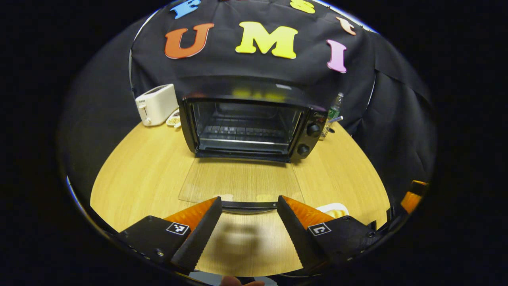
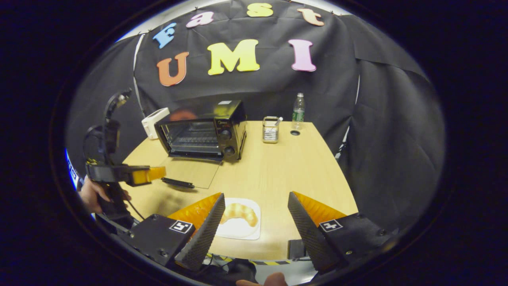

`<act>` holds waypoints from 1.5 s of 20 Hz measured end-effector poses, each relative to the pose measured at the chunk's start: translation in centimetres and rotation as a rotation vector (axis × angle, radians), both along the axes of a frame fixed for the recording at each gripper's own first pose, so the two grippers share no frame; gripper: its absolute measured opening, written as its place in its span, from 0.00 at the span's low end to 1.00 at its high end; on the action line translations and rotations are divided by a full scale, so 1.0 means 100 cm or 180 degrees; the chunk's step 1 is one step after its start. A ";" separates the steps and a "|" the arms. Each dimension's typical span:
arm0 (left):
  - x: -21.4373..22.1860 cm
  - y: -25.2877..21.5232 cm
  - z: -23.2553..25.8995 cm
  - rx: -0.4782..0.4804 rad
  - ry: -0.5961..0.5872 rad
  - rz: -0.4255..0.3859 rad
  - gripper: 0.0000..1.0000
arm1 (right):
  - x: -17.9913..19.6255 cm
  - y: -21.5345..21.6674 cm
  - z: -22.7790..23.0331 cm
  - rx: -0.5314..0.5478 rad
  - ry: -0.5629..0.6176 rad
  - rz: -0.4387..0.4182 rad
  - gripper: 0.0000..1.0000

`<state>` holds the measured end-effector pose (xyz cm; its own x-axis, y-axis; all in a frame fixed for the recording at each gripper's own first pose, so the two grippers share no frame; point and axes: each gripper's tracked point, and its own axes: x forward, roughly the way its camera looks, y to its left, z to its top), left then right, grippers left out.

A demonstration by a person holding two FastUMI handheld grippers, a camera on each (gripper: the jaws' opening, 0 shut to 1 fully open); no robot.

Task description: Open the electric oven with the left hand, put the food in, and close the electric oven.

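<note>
Here the oven (image 1: 250, 125) is seen with its glass door (image 1: 242, 184) folded flat onto the table (image 1: 135, 178), the door handle (image 1: 249, 205) lying crosswise just ahead of the left gripper (image 1: 249, 210). That gripper's fingers are spread wide and nothing is held between them; the handle sits between the tips but appears untouched. The opening step is judged done, and loading the food comes next.

The food, a croissant (image 2: 239, 212) on a white plate (image 2: 242, 230), is found at the near edge of the table, directly ahead of the right gripper (image 2: 256, 210) and a little toward its left finger. The right gripper's fingers are also spread, with nothing pinched. The croissant's long axis runs roughly across the gap, curving down at its right end, so the fingers would have to close across its narrow width. The right gripper is clearly the nearer one; in the right gripper view the left gripper (image 2: 156, 173) is seen farther off by the door, a hand (image 2: 93, 194) below it.

From the plate, the oven cavity lies ahead and to the left, past the lowered door.

The table is pale wood grain. A toaster (image 1: 156, 104) stands left of the oven, a bottle (image 2: 298, 111) and a wire holder (image 2: 270, 129) to its right. Black cloth closes the booth behind.
</note>
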<state>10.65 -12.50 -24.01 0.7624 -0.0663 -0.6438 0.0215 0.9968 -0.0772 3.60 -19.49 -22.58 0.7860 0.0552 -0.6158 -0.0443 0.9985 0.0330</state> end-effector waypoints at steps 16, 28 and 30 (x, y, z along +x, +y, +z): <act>-0.062 0.096 0.065 0.0193 -0.0318 0.1328 0.93 | 0.039 0.023 -0.161 -0.0479 0.0991 0.1733 0.95; -0.048 0.096 0.076 0.0178 -0.0282 0.1374 0.93 | 0.036 0.030 -0.176 -0.0411 0.1112 0.1837 0.47; -0.042 0.093 0.079 0.0147 -0.0289 0.1263 0.93 | 0.033 0.027 -0.172 -0.0385 0.1120 0.1683 0.40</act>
